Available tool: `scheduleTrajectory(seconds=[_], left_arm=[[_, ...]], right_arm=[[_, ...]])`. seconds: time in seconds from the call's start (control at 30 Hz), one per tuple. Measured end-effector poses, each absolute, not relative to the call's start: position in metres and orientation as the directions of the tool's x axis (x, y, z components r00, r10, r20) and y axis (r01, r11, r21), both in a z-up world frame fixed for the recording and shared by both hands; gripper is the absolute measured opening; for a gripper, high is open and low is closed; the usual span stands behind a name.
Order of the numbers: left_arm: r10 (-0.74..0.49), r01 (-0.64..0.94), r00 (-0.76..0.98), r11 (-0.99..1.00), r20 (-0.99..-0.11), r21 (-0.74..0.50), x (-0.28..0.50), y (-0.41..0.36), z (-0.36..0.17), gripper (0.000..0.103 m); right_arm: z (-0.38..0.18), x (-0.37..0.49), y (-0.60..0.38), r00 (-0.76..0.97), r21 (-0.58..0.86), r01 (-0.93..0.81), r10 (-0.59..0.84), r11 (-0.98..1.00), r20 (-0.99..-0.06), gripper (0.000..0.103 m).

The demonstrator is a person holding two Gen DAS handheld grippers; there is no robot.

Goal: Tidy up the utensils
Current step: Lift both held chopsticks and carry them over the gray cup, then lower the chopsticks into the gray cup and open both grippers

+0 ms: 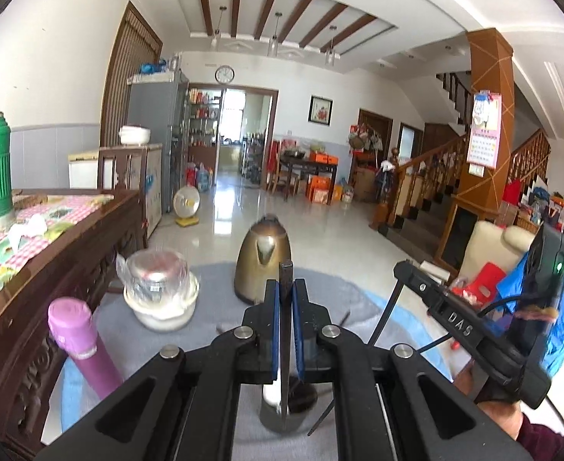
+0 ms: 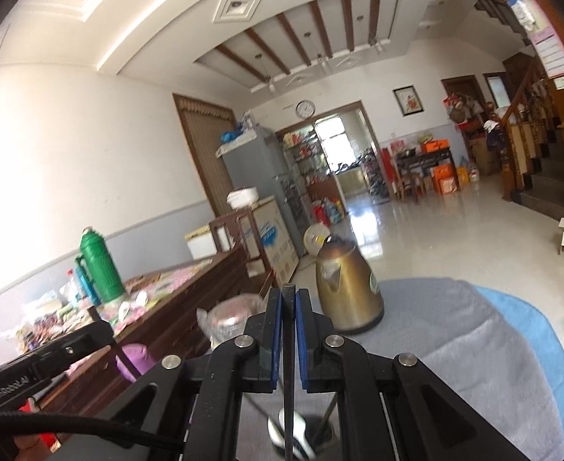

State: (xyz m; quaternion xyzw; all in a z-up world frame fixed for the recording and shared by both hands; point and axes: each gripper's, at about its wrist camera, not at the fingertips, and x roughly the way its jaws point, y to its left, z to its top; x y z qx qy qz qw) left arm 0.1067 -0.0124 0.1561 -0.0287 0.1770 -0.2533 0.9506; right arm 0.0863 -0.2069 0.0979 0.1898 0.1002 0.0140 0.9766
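Grey-clothed round table (image 1: 213,276) (tiled hall beyond), left gripper (image 1: 286,288) and right gripper (image 2: 289,296) each pinching a chopstick (image 1: 285,307).

The left gripper (image 1: 286,288) pinches a thin dark utensil (image 1: 284,345) upright above a dark holder (image 1: 282,417) on the grey-clothed table (image 1: 220,288), the brass kettle (image 1: 263,259) beyond

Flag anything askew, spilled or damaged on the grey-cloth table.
Nothing spilled or damaged shows. The kettle stands upright, and so does the bagged bowl stack. The pink bottle leans in this view, which may be fisheye distortion. Each gripper, left and right, pinches a thin dark utensil.
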Motion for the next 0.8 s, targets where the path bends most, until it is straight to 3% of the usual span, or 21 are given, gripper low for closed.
scheduleTrajectory(seconds=[0.3, 0.6, 0.8], left_arm=[[-0.471, 0.441, 0.830, 0.882, -0.298, -0.167, 0.131, -0.029, 0.144, 0.007], [-0.437, 0.401, 0.787, 0.899, -0.435, -0.179, 0.147, -0.042, 0.090, 0.007], [-0.424, 0.406, 0.785, 0.903, -0.453, -0.142, 0.135, -0.047, 0.086, 0.007]], right_arm=[[0.096, 0.111, -0.203, 0.987, 0.364, 0.130, -0.085, 0.922, -0.137, 0.008], [0.069, 0.116, -0.194, 0.976, 0.290, 0.129, -0.070, 0.948, -0.206, 0.008], [0.062, 0.110, -0.199, 0.971, 0.307, 0.124, -0.051, 0.944, -0.235, 0.008]])
